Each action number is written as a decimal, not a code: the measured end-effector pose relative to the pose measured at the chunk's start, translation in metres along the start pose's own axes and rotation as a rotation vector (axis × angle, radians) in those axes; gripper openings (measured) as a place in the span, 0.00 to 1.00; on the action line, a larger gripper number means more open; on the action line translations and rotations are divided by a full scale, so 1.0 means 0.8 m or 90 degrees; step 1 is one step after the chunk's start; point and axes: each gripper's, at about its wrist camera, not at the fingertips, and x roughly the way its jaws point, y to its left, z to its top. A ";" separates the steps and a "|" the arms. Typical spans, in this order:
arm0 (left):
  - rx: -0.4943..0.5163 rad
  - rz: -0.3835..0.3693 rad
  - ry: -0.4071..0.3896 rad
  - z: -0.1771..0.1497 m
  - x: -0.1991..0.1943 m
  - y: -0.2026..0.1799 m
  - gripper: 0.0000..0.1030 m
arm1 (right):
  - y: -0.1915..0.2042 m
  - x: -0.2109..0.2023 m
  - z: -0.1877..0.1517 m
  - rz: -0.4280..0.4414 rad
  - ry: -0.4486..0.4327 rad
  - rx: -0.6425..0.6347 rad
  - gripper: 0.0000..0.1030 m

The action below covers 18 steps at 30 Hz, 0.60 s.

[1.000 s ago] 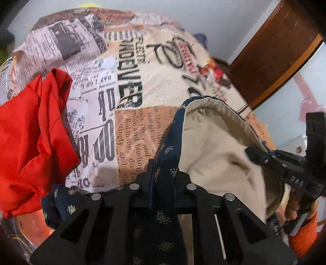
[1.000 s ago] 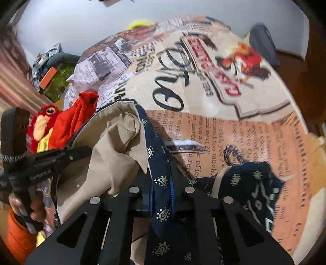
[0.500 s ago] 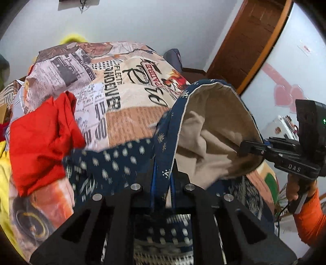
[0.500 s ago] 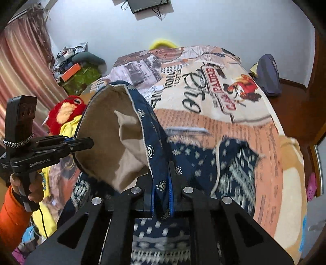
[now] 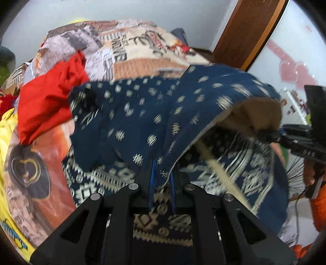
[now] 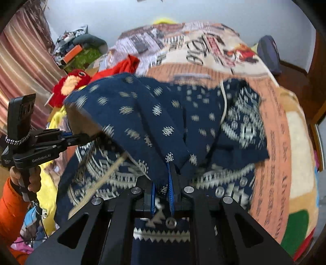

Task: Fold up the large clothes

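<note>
Navy patterned cloth with tan lining (image 5: 142, 114) is draped over the bed, its near hem lifted. Left gripper (image 5: 162, 179) clamps one hem corner. Right gripper (image 6: 163, 187) has its jaws opening, hem between them. Judgement: first fold under way, nothing squared yet. Red garment (image 5: 46, 102) crowds the left; printed bedspread (image 6: 275, 142) lies open at right toward the bed edge.

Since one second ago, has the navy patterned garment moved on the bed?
Yes. The navy patterned garment has been pulled over toward the camera, away from the far wall, now covering the bedspread more widely.
</note>
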 end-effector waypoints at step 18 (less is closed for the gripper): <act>0.007 0.088 -0.114 0.004 -0.102 0.000 0.44 | -0.003 -0.071 -0.001 -0.034 -0.044 0.011 0.31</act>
